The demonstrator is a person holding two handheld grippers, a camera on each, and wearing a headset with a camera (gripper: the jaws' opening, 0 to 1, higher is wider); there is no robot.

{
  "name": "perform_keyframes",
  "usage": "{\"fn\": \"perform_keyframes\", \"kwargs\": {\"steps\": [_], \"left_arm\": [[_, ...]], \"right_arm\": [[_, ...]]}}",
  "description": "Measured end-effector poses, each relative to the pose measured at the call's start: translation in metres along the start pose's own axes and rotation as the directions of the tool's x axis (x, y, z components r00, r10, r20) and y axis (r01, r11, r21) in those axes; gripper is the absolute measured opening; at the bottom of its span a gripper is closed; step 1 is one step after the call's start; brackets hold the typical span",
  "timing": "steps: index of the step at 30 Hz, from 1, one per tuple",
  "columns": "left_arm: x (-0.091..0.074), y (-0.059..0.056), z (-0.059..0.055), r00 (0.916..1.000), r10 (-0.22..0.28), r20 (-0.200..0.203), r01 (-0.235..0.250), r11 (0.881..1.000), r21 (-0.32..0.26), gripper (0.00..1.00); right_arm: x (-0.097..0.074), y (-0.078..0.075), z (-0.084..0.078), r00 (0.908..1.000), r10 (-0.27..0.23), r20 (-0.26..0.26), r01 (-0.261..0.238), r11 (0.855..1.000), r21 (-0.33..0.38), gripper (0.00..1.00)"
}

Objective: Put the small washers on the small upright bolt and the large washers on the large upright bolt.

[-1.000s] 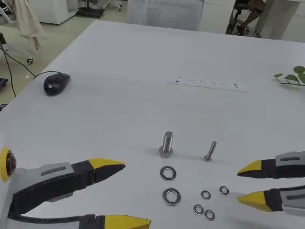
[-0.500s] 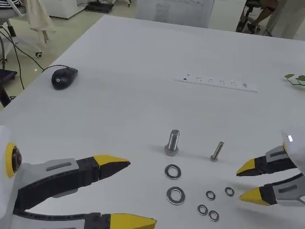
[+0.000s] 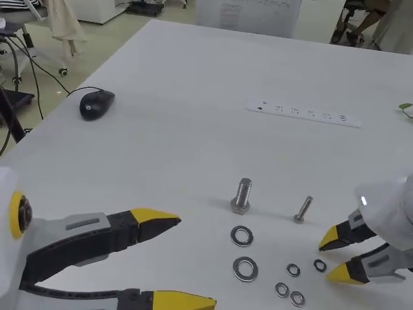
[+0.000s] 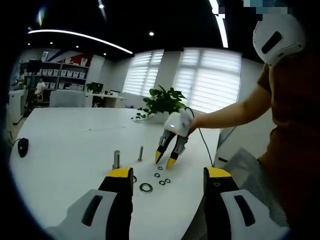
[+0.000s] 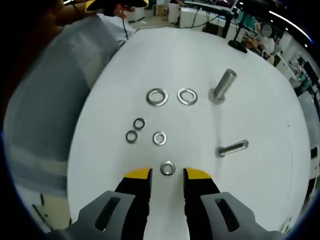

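On the counter (image 3: 193, 97), the large bolt (image 3: 242, 195) and the small bolt (image 3: 303, 210) stood head-down, so the threads pointed up to receive washers. The right tongs (image 5: 167, 176) were spread apart around the nearest small washer (image 5: 167, 168), I think in order to pinch it. The left tongs (image 3: 193, 261) hung wide apart and empty, beside the large washers (image 3: 242, 236), probably waiting.

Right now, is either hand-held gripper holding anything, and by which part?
Nothing held. The left hand-held gripper is open; the open right hand-held gripper straddles a small washer.
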State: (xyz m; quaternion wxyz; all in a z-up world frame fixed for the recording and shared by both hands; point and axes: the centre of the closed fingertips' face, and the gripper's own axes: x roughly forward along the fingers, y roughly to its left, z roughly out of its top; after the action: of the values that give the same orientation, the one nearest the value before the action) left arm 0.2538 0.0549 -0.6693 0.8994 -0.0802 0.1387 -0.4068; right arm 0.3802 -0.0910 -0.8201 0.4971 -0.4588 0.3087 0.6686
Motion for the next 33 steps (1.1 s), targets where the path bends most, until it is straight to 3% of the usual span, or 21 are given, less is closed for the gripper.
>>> {"fn": "perform_keyframes", "kwargs": {"steps": [18,27,33], "left_arm": [[-0.0012,-0.0027,0.0019,1.0000,0.007,0.006,-0.007,1.000,0.004,0.56],[-0.0023,-0.0050,0.0028,0.9999,0.011,0.012,-0.011,1.000,0.007,0.56],[-0.0018,-0.0067,0.0013,0.9999,0.010,0.012,-0.010,1.000,0.005,0.55]], "right_arm": [[0.0062,0.0013,-0.0054,0.9964,0.058,-0.062,-0.060,0.997,-0.037,0.24],[0.0073,0.0005,-0.0052,0.9928,0.051,-0.108,-0.060,0.995,-0.082,0.19],[0.0075,0.0007,-0.0051,0.9909,0.050,-0.125,-0.060,0.995,-0.074,0.19]]}}
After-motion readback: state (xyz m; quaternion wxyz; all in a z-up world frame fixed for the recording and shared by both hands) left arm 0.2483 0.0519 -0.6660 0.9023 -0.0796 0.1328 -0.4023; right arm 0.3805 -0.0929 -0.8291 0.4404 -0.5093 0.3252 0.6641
